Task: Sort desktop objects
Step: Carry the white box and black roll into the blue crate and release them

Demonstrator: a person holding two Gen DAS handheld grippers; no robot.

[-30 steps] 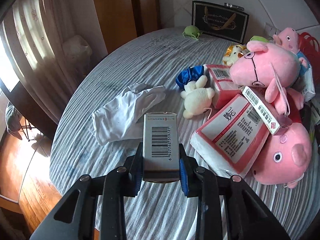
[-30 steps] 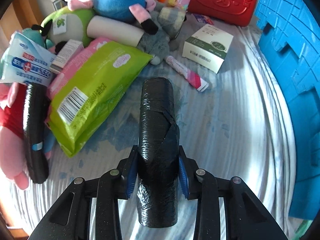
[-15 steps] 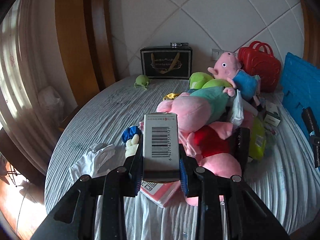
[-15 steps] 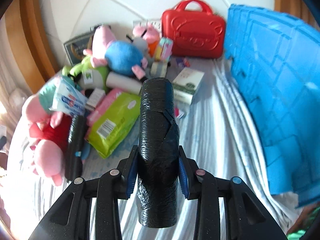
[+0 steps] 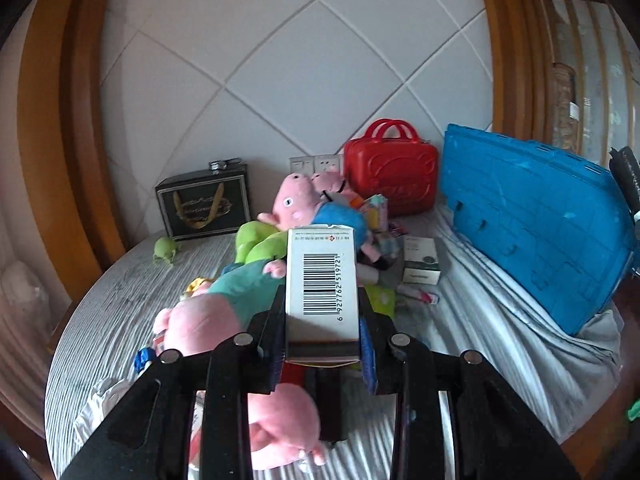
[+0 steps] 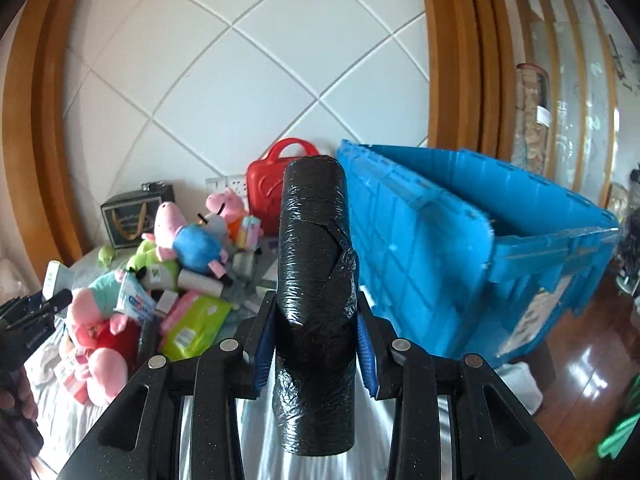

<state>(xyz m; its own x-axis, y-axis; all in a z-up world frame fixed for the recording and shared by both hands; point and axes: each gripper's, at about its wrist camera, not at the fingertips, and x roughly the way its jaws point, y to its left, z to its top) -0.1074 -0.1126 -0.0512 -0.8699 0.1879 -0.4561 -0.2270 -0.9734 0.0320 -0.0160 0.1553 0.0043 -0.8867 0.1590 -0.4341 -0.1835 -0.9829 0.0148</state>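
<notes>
White box (image 5: pixel 322 280): clamped between the pads of the left gripper (image 5: pixel 323 334), barcode face up, long axis pointing away, held above the pink plush pig (image 5: pixel 204 318).
Black roll (image 6: pixel 314 276): pinched at mid-length by the right gripper (image 6: pixel 316 344), far end reaching past the fingertips, raised in front of the blue crate (image 6: pixel 460 256).
Left gripper pose: tilted slightly downward, aimed across the bed at the toy pile and the far wall.
Right gripper pose: tilted slightly downward, aimed at the crate's near left corner.
Blue crate: on the right side of the bed, red case (image 6: pixel 276 184) just to its left, against the wall.
Toy pile: left of centre, with green wipes pack (image 6: pixel 196 326) at its near right edge.
Black gift bag (image 5: pixel 204 208): far left, against the wall.
</notes>
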